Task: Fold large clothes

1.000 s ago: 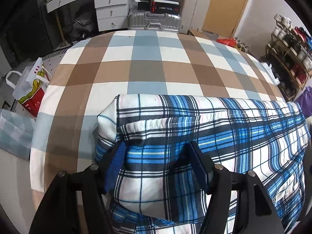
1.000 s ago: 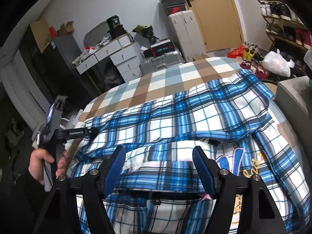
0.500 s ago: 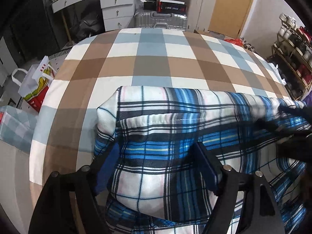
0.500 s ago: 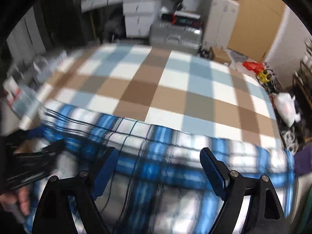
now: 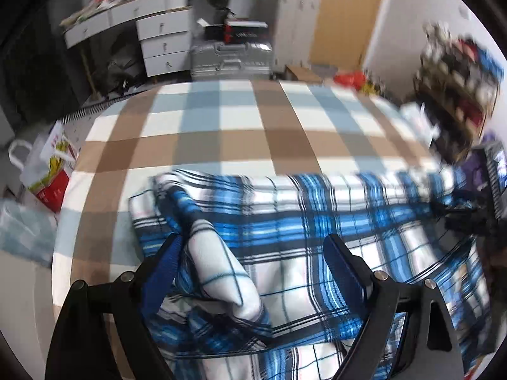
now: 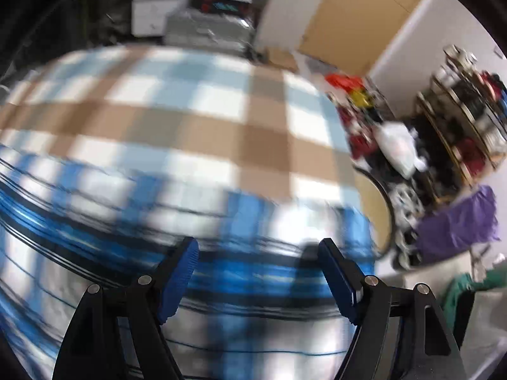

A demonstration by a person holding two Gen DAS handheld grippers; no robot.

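Below the left tool (image 5: 252, 255) lies the plaid shirt (image 5: 285, 221).

Motion blur smeared the garment (image 6: 158, 228) across the right wrist view and the shelf (image 5: 456, 69) in the left wrist view, the lower frame edges cut off the garment and both gripper bodies, and the dark object (image 5: 469, 215) at the right stayed unidentifiable.
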